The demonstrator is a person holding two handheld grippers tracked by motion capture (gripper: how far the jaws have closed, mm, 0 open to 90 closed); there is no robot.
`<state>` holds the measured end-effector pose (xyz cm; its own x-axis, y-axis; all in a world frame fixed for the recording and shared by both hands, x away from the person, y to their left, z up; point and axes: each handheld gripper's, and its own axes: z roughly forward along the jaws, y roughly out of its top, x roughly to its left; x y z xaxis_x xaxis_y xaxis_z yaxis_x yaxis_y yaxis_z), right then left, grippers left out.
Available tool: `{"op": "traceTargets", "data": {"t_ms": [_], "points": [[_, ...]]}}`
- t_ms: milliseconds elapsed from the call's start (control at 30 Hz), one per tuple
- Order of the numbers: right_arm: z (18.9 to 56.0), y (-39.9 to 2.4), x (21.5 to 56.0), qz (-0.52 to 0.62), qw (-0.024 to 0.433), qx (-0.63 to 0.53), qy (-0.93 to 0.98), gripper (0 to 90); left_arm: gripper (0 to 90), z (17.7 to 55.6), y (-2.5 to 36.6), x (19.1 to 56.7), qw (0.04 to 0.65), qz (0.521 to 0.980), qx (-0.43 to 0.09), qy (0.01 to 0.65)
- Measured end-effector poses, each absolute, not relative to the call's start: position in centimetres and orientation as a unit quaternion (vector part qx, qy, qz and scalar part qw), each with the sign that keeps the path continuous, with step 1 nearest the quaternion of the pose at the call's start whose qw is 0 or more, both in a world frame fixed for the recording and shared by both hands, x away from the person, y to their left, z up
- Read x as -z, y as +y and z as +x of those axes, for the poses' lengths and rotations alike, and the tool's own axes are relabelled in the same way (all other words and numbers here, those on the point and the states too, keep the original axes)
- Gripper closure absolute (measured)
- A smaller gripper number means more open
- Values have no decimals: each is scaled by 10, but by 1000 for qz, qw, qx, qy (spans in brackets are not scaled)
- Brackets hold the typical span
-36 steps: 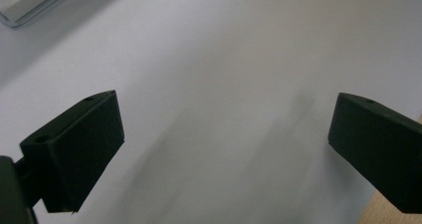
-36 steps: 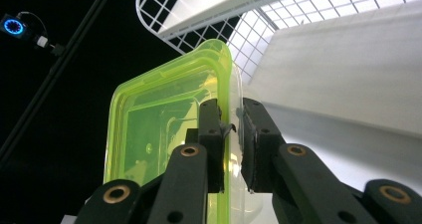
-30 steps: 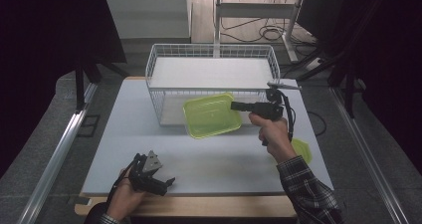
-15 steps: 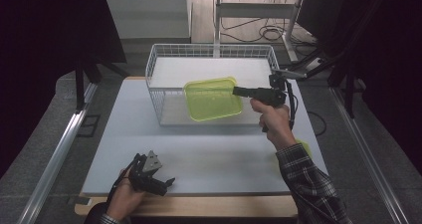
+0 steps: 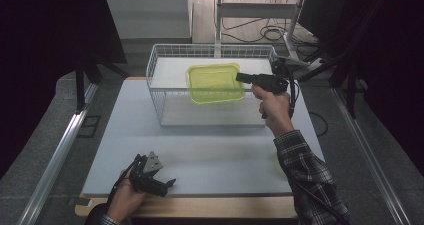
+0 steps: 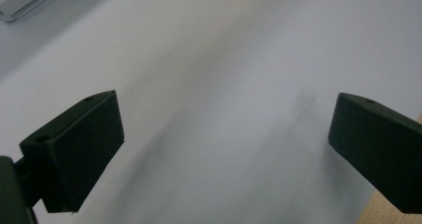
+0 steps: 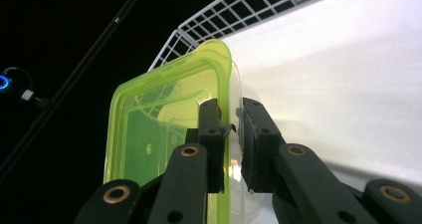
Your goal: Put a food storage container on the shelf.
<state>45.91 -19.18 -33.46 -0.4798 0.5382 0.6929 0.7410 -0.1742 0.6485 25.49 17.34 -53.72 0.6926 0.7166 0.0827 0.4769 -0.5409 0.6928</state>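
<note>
A yellow-green plastic container [image 5: 214, 83] with a clear body hangs tilted above the white wire basket [image 5: 165, 65]. My right gripper [image 5: 241, 77] is shut on its right rim. In the right gripper view the two black jaws pinch the container's edge [image 7: 219, 64], with the gripper [image 7: 232, 129] pressed close on both sides. My left gripper [image 5: 167, 183] rests low on the table's front left, held in a hand. Its jaws stand wide apart in the left gripper view [image 6: 224, 134] with only bare table between them.
The white table top [image 5: 210, 145] carries the wire basket at its back. A wooden edge [image 5: 210, 207] runs along the front. Cables and a metal stand [image 5: 260, 20] lie on the floor behind. A rail [image 5: 55, 155] runs along the left.
The right gripper has lifted the container up and back, from the table in front of the basket to a spot above it. The left gripper has stayed put.
</note>
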Motion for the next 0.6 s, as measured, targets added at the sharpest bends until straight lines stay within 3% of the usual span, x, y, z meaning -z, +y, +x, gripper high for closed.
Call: {"op": "traceTargets", "data": {"t_ms": [600], "points": [[491, -176, 320, -536, 26, 569, -623, 799, 9, 255, 174, 537, 330, 860, -179, 346]]}}
